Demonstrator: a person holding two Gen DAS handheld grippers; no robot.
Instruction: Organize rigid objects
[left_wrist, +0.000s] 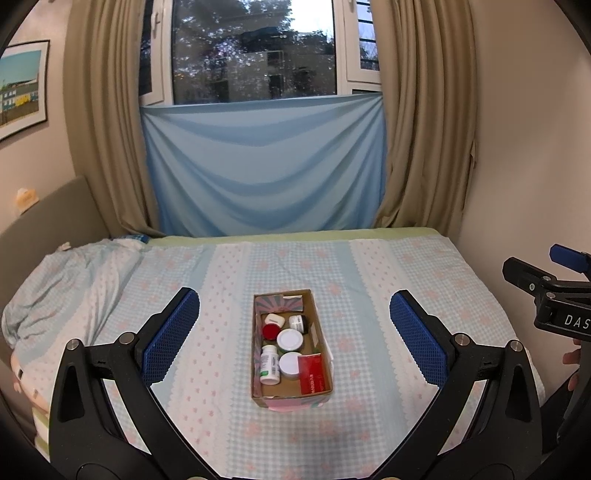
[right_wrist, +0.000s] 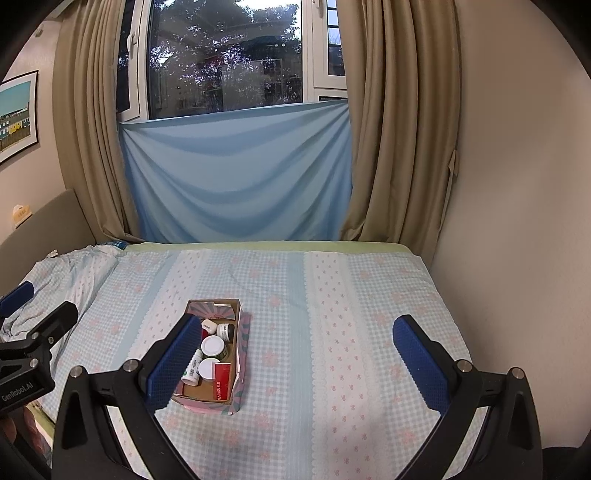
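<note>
Both grippers hang above the bed with nothing in them: the left gripper (left_wrist: 294, 332) has its blue pads spread wide, and the right gripper (right_wrist: 297, 354) is just as wide open and empty. Every small object in sight already lies inside the cardboard box (left_wrist: 258, 373) at the middle of the bed: a white bottle with a green label (left_wrist: 269, 363) at the near left, a red-capped jar (left_wrist: 271, 331) behind it, two white-lidded jars (left_wrist: 290, 339) down the centre, a dark jar with a white label (left_wrist: 298, 322) at the back, and a red carton (left_wrist: 313, 373) at the near right. Nothing loose shows on the cover, so I judge this as either the very start, with the box still to be sorted, or the end. If work remains, the next move calls for lowering one gripper straight into the box and closing on a single jar without nudging its touching neighbours.

From left to right the room shows a framed picture (left_wrist: 22, 88), a padded headboard (left_wrist: 55, 214), a bunched quilt (left_wrist: 66, 280), the checked bedsheet (left_wrist: 388, 266), beige curtains (left_wrist: 421, 110) flanking a window (left_wrist: 255, 48) half covered by blue cloth (left_wrist: 262, 166), and a bare wall.
</note>
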